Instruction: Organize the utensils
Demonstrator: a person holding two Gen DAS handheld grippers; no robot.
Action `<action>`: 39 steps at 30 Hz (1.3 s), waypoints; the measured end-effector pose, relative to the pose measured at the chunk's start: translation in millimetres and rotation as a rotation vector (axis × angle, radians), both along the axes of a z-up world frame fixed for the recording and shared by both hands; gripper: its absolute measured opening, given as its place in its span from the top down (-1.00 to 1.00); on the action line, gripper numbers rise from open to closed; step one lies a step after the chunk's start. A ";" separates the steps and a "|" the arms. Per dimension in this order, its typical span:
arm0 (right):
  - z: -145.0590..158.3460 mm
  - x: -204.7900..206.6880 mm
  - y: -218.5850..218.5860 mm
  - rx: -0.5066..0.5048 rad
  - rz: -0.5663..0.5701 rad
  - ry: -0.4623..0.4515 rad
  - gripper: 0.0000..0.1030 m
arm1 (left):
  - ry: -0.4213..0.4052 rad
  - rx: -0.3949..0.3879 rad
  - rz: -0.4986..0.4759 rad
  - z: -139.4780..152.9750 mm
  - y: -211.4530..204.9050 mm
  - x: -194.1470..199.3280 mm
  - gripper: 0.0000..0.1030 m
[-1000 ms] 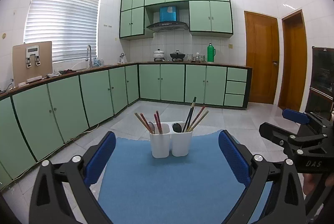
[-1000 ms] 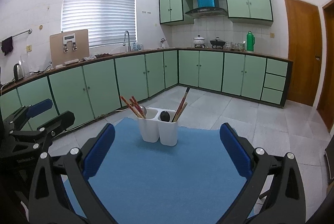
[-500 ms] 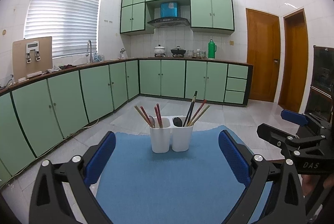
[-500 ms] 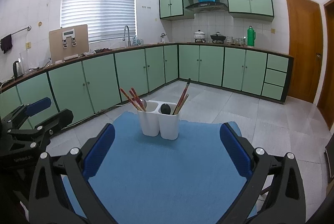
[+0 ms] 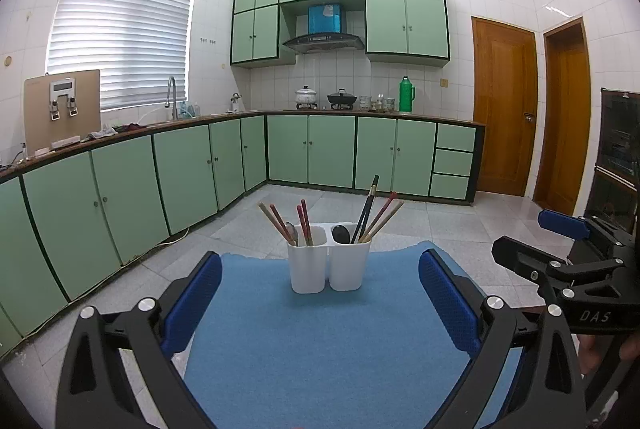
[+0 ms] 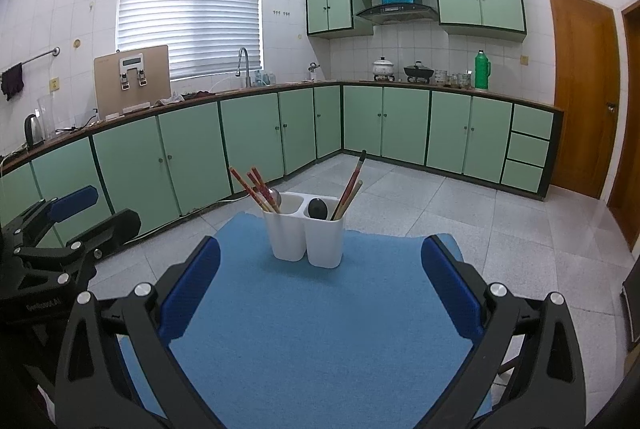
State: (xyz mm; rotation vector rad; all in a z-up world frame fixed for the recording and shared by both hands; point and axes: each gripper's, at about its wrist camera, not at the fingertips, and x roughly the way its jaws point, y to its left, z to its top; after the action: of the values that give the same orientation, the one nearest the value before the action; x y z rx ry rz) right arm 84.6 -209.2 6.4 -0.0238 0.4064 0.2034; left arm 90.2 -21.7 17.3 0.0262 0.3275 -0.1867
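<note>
Utensils (image 5: pixel 304 225) upright in white two-cup holder (image 5: pixel 329 264), far end of blue mat (image 5: pixel 320 341) on table. Left gripper (image 5: pixel 320 303) wide open, empty. Right gripper (image 6: pixel 320 287) wide open, empty.

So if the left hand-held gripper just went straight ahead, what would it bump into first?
Probably the white two-compartment utensil holder on the blue mat. It stands centred between the open left hand-held gripper fingers, with nothing in between, though depth is hard to judge.
</note>
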 end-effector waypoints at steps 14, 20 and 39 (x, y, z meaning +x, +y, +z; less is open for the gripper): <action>0.4 -0.3 1.0 0.000 0.001 0.000 -0.90 | -0.001 0.005 -0.003 1.1 0.9 -1.1 -0.88; 2.4 -1.2 0.6 0.000 0.000 0.001 -0.89 | -0.001 0.005 -0.002 2.2 0.5 -0.6 -0.88; 2.9 -1.8 -1.1 0.003 0.000 0.000 -0.90 | -0.001 0.007 -0.005 3.2 -1.0 -0.4 -0.88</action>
State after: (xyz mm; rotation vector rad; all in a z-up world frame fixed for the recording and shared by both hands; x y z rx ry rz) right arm 82.8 -210.3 9.3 -0.0214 0.4065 0.2044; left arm 89.7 -22.7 20.5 0.0343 0.3274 -0.1902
